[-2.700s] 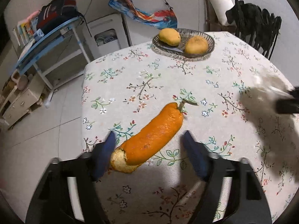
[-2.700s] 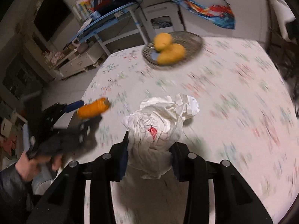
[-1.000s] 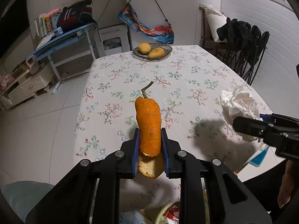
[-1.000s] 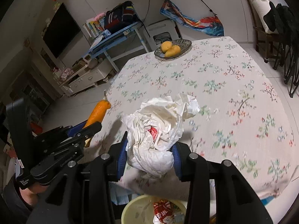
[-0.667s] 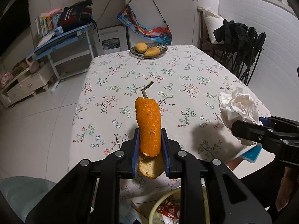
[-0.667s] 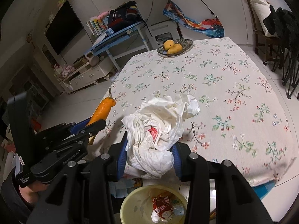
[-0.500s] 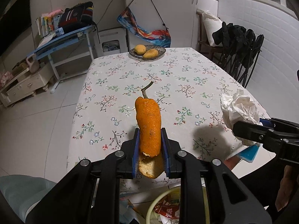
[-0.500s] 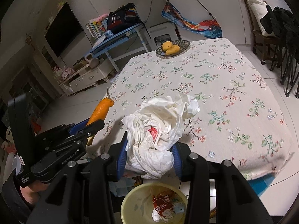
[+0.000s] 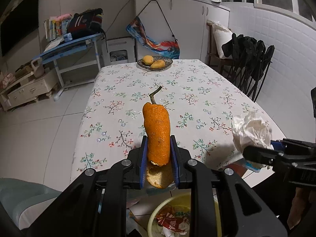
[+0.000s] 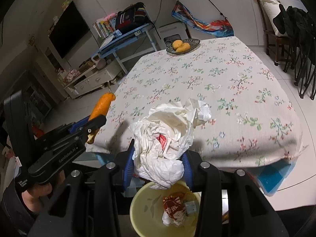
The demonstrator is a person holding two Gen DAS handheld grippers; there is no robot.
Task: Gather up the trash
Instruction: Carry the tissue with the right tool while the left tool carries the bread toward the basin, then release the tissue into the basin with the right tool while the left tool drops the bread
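My left gripper (image 9: pixel 158 158) is shut on a long orange peel (image 9: pixel 157 132) with a stem, held upright off the table's near edge. It also shows in the right wrist view (image 10: pixel 101 106). My right gripper (image 10: pixel 158 164) is shut on a crumpled white paper wad (image 10: pixel 167 134), held above a pale yellow bin (image 10: pixel 144 209) on the floor. The wad also shows in the left wrist view (image 9: pixel 249 132). The bin (image 9: pixel 158 213) lies just below and ahead of my left gripper and holds red and white wrappers.
A table with a floral cloth (image 9: pixel 177 90) fills the middle, with a dish of two yellow fruits (image 9: pixel 155 62) at its far end. Dark folding chairs (image 9: pixel 250 63) stand to the right. A blue desk (image 9: pixel 75 45) stands at the back left.
Both grippers have drawn back from the table with their loads. The bin has come into fuller view beneath them. The grips have not changed over the last second.
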